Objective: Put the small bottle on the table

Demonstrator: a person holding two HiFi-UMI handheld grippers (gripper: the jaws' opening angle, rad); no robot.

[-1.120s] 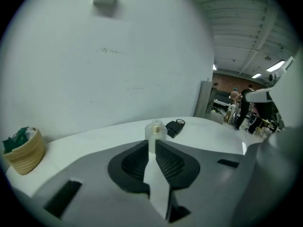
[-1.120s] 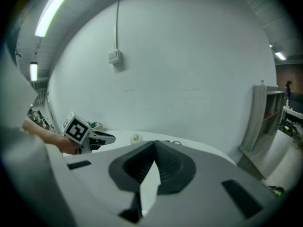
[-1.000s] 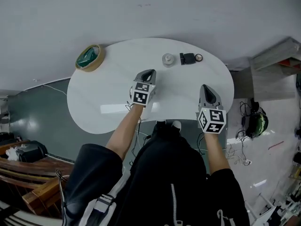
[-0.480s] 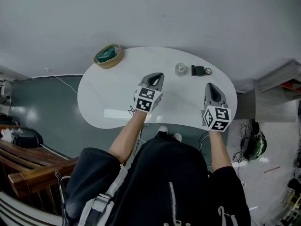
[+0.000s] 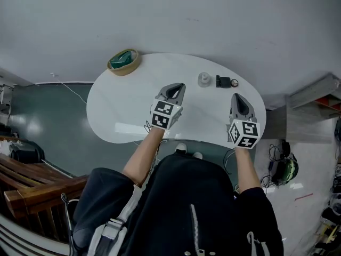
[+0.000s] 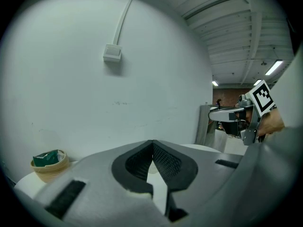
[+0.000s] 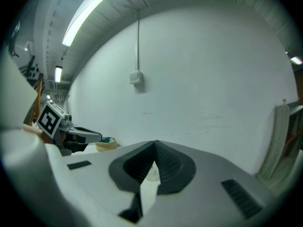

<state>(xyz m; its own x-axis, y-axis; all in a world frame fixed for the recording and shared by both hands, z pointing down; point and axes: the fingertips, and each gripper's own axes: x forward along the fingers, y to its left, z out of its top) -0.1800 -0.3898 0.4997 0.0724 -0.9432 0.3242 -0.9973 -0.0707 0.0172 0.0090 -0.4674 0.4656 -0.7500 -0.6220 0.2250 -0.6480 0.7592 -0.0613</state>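
Note:
The small bottle (image 5: 204, 79), pale with a round cap, stands upright on the white oval table (image 5: 122, 105) near its far edge. My left gripper (image 5: 176, 88) hovers over the middle of the table, short of the bottle and to its left, jaws shut and empty. My right gripper (image 5: 238, 98) hangs over the table's right end, nearer than the bottle and to its right, also shut with nothing in it. In the left gripper view the closed jaws (image 6: 152, 143) point at the wall; the right gripper view shows the same of its jaws (image 7: 155, 143).
A small black object (image 5: 224, 81) lies just right of the bottle. A woven basket (image 5: 123, 61) with something green inside sits at the table's far left edge. A wooden bench (image 5: 32, 191) stands on the left, and cables and gear (image 5: 281, 168) lie on the floor at right.
The head view has shifted, so the table sits a little further right and lower in the picture. Both grippers hold about the same places over the table and stay shut.

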